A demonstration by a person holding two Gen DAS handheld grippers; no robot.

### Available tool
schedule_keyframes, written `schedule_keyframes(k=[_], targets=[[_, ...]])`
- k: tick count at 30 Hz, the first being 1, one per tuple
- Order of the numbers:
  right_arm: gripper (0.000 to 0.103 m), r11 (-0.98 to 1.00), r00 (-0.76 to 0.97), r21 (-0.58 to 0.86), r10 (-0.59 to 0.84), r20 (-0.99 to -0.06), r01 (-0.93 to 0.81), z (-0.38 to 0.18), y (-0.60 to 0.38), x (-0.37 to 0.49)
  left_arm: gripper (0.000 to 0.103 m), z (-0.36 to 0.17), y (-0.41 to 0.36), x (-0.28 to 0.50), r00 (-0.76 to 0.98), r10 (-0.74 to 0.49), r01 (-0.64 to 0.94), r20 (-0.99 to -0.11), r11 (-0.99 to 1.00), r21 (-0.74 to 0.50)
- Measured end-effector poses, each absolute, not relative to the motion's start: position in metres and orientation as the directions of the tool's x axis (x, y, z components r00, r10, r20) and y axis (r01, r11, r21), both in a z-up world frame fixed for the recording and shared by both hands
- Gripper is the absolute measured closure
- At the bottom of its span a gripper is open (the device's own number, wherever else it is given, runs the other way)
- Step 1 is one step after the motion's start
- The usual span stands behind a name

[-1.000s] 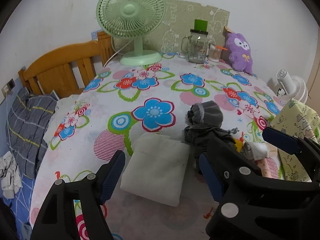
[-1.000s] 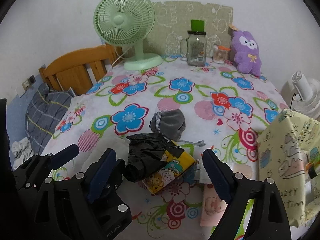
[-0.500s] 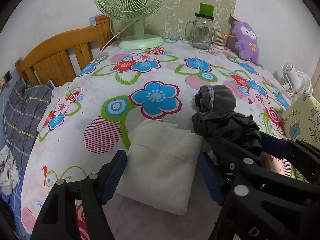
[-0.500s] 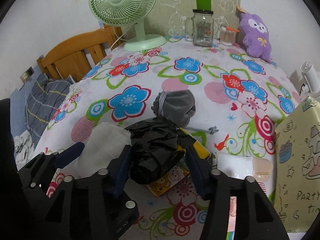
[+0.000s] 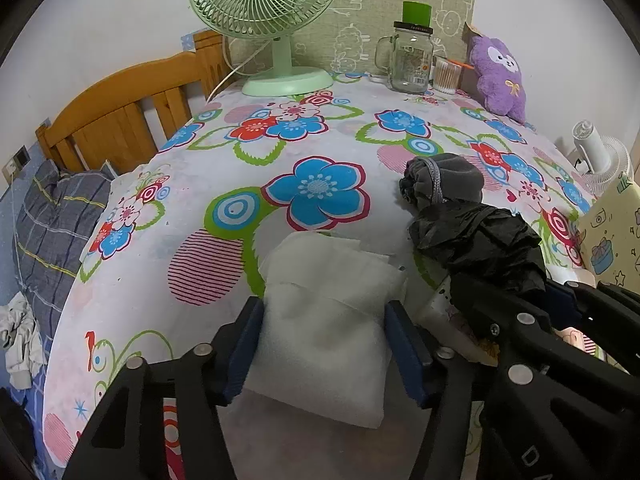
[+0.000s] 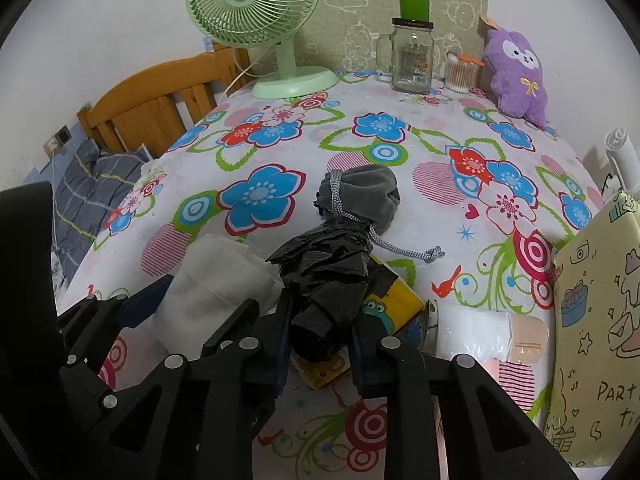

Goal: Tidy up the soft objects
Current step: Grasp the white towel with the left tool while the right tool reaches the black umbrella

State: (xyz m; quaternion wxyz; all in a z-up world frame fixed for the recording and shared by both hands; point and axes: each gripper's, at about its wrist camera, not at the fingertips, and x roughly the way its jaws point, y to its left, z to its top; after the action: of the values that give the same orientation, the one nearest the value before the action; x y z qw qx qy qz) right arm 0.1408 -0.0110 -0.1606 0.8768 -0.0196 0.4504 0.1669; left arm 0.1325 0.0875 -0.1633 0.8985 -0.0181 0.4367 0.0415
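The left claw (image 5: pixel 324 344) reaches forward low over the worktop covered by a flowered cloth (image 5: pixel 320 200), its two blue-padded fingers pointing toward the far wall. It is clenched on the white soft foam pad (image 5: pixel 324 320): one finger presses each side edge of the pad, which lies flat on the cloth with its far end jutting out past the fingertips.

The right claw (image 6: pixel 320 340) sits just beside the left one, likewise low and pointing forward. Its fingers are drawn in tight against the crumpled black plastic bag roll (image 6: pixel 328 280), grasping its near end. The roll lies across a yellow cartoon-printed packet (image 6: pixel 392 300) and leans away toward a grey drawstring pouch (image 6: pixel 360 196), whose braided grey cord (image 6: pixel 400 250) trails onto the cloth to the right. In the left wrist view the black roll (image 5: pixel 480 240) and the grey pouch (image 5: pixel 444 178) lie just to the right of the white pad.

A clear-wrapped white packet (image 6: pixel 476 332) rests near the right claw, beside a pale yellow printed gift bag (image 6: pixel 596 320). At the far edge of the worktop stand a green desk fan (image 6: pixel 256 4), a glass mug jar with a green lid (image 6: pixel 412 60) and a purple plush toy (image 6: pixel 518 76).
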Motion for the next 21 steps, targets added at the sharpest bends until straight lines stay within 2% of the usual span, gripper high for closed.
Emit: schedule_keyframes(k=[2,4,10,21], targets=[[0.077,0.943,0.539,0.115,0.276,-0.796,-0.313,-0.16,-0.011,0.14,0.048,-0.163,0.088,0.132,0.616,0.06,-0.092,-0.785,0.996,0.005],[0.077,0.943,0.54,0.116,0.277,-0.794,-0.313,-0.16,-0.011,0.139,0.058,-0.162,0.087,0.13,0.619,0.066,-0.093,-0.782,0.996,0.01],[0.078,0.944,0.549,0.11,0.274,-0.79,-0.312,-0.156,-0.012,0.135,0.072,-0.158,0.087,0.124,0.626,0.071,-0.101,-0.777,0.995,0.009],[0.078,0.944,0.573,0.107,0.277,-0.771,-0.312,-0.145,-0.017,0.123,0.076,-0.146,0.082,0.11,0.651,0.062,-0.106,-0.756,0.994,-0.01]])
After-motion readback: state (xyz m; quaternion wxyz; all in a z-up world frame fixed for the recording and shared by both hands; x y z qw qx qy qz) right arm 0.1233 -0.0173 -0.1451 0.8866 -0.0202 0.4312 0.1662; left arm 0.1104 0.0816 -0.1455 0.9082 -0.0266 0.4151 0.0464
